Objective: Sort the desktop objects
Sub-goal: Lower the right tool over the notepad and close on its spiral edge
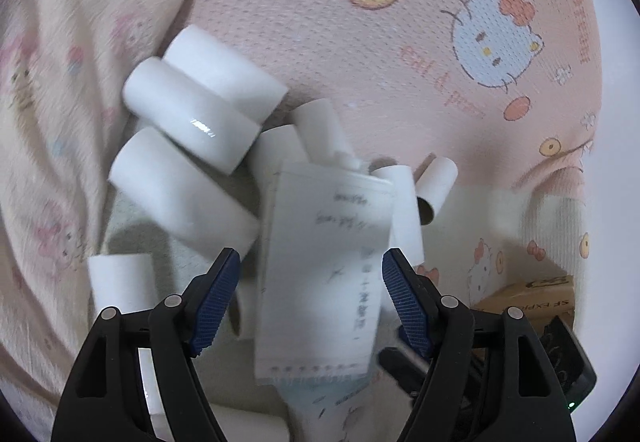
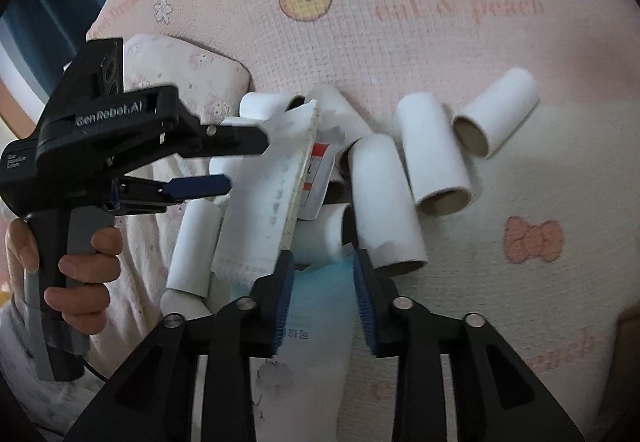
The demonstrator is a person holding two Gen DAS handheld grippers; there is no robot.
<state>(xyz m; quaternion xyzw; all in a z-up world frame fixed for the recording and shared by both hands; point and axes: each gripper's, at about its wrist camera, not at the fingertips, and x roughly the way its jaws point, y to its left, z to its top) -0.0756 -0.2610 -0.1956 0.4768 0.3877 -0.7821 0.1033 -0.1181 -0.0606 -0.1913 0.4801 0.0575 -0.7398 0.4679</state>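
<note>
A pink cartoon-printed mat (image 2: 400, 53) is spread under everything, with a pale folded cloth (image 1: 60, 121) lying at its edge. In the right wrist view the left gripper (image 2: 248, 161) is seen from the side, held by a hand (image 2: 76, 270) wrapped around its grey grip and pointed towards the pile; its jaws stand wide apart, and in its own view they straddle a white printed packet (image 1: 324, 274) without the blue pads visibly pressing on it. The right gripper (image 2: 324, 306) is angled down over the near end of the same packet (a light blue band shows there), its jaws partly parted with the packet between them; whether the pads touch it cannot be told. White cardboard tubes (image 1: 192, 113) are heaped around and under the packet, several touching one another, and three more tubes (image 2: 436, 153) lie side by side just beyond the right gripper's tips. A red-and-white label (image 2: 320, 177) is tucked behind the packet among the tubes. A brown cardboard box (image 1: 532, 294) is seen at the mat's edge in the left wrist view.
</note>
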